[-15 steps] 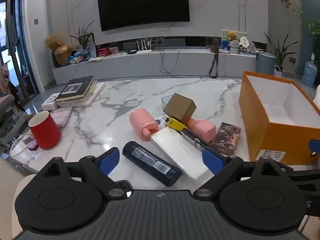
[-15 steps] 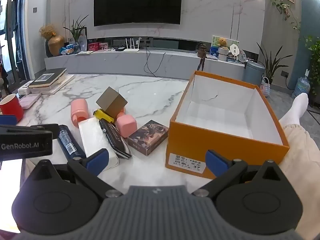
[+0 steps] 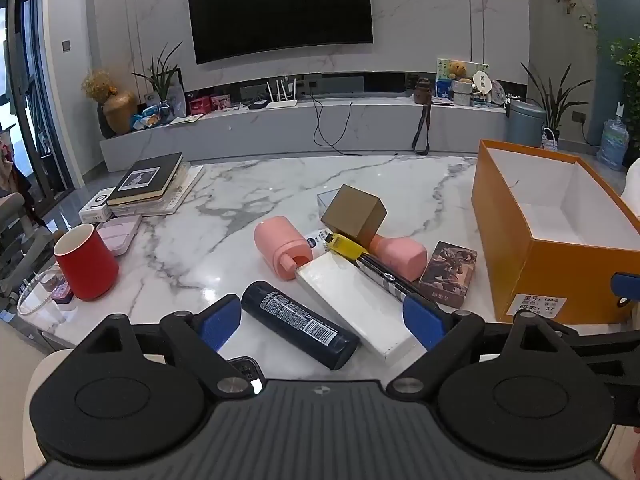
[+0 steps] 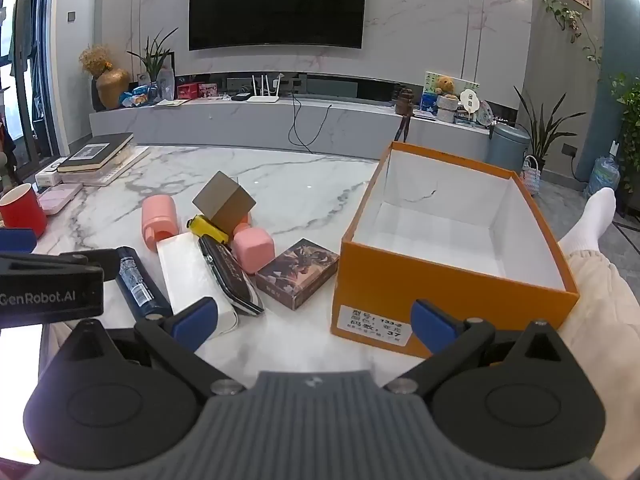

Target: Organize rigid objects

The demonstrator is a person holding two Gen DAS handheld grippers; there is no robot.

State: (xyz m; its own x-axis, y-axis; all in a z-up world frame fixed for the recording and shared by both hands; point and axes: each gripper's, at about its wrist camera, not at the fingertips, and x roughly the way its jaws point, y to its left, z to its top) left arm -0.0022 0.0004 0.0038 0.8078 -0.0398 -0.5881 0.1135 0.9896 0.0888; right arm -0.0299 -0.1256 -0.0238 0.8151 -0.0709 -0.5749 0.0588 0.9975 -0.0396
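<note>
A pile of objects lies on the marble table: a dark blue bottle (image 3: 298, 324), a white flat box (image 3: 352, 304), two pink containers (image 3: 282, 250), a tan cube (image 3: 354, 216), a yellow-capped dark tube (image 3: 372, 268) and a card box (image 3: 450, 274). An open orange box (image 3: 556, 236) stands to the right; it looks empty in the right wrist view (image 4: 452, 240). My left gripper (image 3: 320, 322) is open, just before the bottle and white box. My right gripper (image 4: 314, 320) is open, near the orange box's front corner.
A red cup (image 3: 86, 268), a pink case (image 3: 118, 234) and stacked books (image 3: 148, 184) sit at the table's left. A person's leg in a white sock (image 4: 588, 232) lies right of the orange box. A TV console runs behind the table.
Both grippers have shifted very slightly; the scene and objects are unchanged. Both stay open.
</note>
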